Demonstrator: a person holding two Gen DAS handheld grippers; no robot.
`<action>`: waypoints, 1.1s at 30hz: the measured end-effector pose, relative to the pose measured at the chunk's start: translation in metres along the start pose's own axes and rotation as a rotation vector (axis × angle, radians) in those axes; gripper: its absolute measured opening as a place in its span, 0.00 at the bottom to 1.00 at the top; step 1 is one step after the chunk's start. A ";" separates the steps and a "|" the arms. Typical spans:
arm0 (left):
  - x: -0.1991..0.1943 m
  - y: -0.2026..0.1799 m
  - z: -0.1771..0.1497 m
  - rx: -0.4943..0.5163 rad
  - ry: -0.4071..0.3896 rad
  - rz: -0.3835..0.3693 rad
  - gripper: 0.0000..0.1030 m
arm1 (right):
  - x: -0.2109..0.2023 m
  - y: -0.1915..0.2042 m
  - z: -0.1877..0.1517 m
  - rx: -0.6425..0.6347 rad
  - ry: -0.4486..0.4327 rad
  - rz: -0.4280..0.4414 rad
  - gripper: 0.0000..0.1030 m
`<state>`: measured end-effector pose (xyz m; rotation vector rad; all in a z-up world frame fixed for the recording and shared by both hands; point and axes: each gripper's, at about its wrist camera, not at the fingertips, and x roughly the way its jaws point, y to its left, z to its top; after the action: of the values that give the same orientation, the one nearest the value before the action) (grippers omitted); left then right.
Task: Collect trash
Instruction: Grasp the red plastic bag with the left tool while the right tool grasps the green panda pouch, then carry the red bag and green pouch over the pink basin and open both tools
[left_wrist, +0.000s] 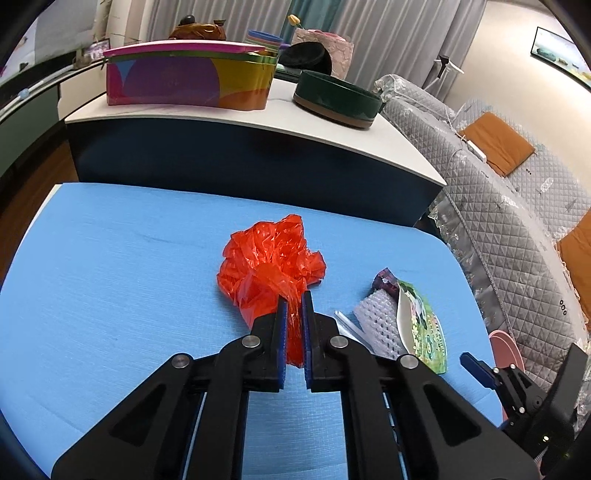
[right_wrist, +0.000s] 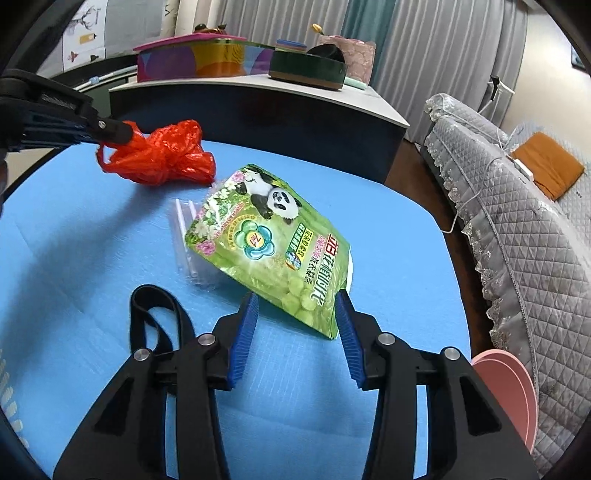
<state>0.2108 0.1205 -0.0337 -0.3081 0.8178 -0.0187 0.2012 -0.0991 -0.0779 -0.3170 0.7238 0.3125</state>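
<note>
Red plastic bag (left_wrist: 271, 258), crumpled into a ball, lies on the blue mat (left_wrist: 110, 295) with its twisted neck pinched between the blue pads of the left gripper (left_wrist: 294, 299), jaws nearly together on the film. Green panda pouch (right_wrist: 273, 240) lies to the right of the bag, propped at a tilt over a white foam net (left_wrist: 373, 321) and clear plastic strips (right_wrist: 184, 229). Right gripper (right_wrist: 297, 310) is wide open, its pads flanking the pouch's lower edge; whether they touch it I cannot tell. Black strap loop (right_wrist: 155, 314) rests on the mat beside the right gripper's left finger. Beyond the mat stands a dark blue cabinet with a white top (left_wrist: 258, 122), carrying a multicoloured box (left_wrist: 188, 81) and a dark green round tin (left_wrist: 338, 98). Grey quilted sofa cover (right_wrist: 517, 229) with orange cushions (left_wrist: 495, 142) runs along the right; grey curtains (right_wrist: 424, 40) hang behind. Pink round object (right_wrist: 513, 391) sits at the mat's near right corner.
</note>
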 end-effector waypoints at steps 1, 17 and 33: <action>0.000 0.001 0.000 0.000 0.000 -0.002 0.06 | 0.003 0.000 0.001 -0.003 0.005 0.001 0.43; -0.005 0.003 0.000 -0.002 -0.008 0.010 0.06 | 0.013 0.006 0.007 -0.045 0.006 -0.030 0.08; -0.048 -0.025 0.001 0.071 -0.080 0.020 0.05 | -0.040 -0.022 0.014 0.066 -0.100 -0.039 0.01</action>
<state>0.1809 0.1037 0.0086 -0.2325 0.7392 -0.0162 0.1896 -0.1206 -0.0367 -0.2508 0.6272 0.2656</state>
